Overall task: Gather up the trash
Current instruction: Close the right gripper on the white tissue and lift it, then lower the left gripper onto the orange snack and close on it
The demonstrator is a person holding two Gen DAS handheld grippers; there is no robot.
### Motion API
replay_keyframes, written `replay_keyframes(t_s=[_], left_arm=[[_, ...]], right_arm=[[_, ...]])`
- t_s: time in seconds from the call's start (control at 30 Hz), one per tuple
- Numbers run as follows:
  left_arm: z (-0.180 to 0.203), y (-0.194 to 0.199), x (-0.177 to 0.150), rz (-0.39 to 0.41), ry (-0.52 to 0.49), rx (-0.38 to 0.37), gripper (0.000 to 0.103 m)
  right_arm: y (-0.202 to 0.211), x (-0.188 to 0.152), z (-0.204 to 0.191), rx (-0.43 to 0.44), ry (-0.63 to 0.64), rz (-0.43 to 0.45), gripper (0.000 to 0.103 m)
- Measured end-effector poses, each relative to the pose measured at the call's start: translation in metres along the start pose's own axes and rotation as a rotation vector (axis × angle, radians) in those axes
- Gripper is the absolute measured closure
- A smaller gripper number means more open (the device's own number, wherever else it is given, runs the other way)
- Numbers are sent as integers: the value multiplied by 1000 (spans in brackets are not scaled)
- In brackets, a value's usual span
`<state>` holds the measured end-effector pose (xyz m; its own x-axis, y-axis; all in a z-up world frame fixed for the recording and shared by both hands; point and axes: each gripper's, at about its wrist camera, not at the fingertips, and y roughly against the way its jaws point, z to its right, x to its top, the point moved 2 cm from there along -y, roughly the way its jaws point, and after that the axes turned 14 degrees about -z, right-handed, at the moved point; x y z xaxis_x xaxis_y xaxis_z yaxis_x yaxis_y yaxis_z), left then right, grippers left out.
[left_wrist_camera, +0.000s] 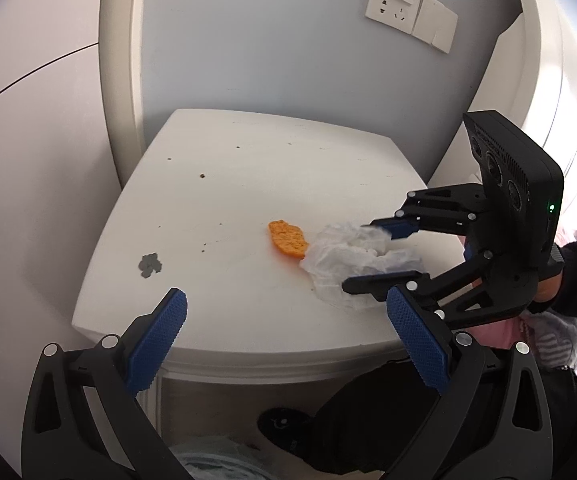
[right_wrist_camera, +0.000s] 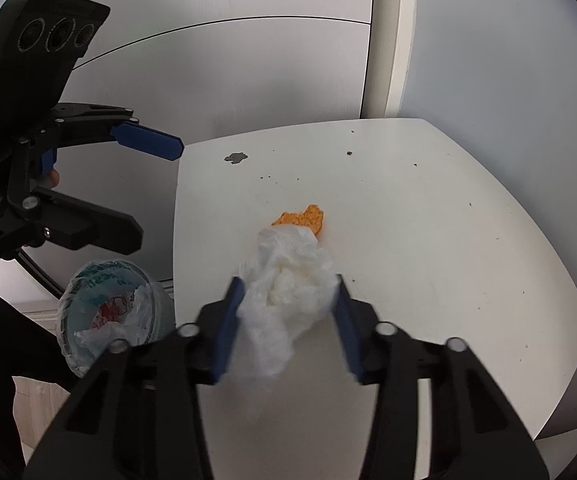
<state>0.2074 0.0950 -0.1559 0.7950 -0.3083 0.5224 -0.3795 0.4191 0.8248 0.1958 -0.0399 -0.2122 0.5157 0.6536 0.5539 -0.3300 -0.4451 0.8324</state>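
A crumpled white tissue (right_wrist_camera: 288, 292) lies on the white table (right_wrist_camera: 448, 240), partly over an orange peel (right_wrist_camera: 304, 216). My right gripper (right_wrist_camera: 290, 284) has its blue pads on both sides of the tissue, touching it. In the left wrist view the tissue (left_wrist_camera: 352, 256) sits between the right gripper's fingers (left_wrist_camera: 368, 252), with the peel (left_wrist_camera: 288, 238) just to its left. My left gripper (left_wrist_camera: 284, 312) is open and empty over the table's near edge (left_wrist_camera: 248, 356). It also shows at the left of the right wrist view (right_wrist_camera: 156, 188).
A bin lined with a plastic bag (right_wrist_camera: 112, 312) holding trash stands on the floor left of the table. A grey blotch (left_wrist_camera: 150, 265) and small dark crumbs (left_wrist_camera: 201, 176) mark the tabletop. A wall socket (left_wrist_camera: 394, 3) is on the wall behind.
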Motion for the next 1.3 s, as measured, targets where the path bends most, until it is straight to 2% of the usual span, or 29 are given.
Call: replay_keyframes(t_s=[0.07, 0.27, 0.53, 0.77, 0.9, 1.17, 1.23, 1.3], left_arm=[[0, -1, 2, 1, 4, -8, 6], [-1, -5, 8, -3, 27, -30, 6], [5, -8, 19, -3, 27, -48, 6], [12, -19, 31, -14, 29, -43, 6], [9, -24, 37, -13, 36, -21, 6], [-4, -35, 49, -29, 23, -25, 6], [-6, -38, 51, -33, 11, -27, 7], [-7, -40, 53, -40, 2, -37, 13]], right_arm=[[0, 0, 0, 4, 2, -4, 71], [3, -3, 6, 33, -23, 13, 79], [17, -8, 18, 87, -75, 45, 79], [28, -14, 34, 75, -119, 69, 79], [30, -14, 43, 76, -131, 76, 79], [32, -13, 54, 91, -148, 89, 79], [33, -14, 56, 90, -153, 92, 79], [33, -14, 59, 91, -157, 95, 79]])
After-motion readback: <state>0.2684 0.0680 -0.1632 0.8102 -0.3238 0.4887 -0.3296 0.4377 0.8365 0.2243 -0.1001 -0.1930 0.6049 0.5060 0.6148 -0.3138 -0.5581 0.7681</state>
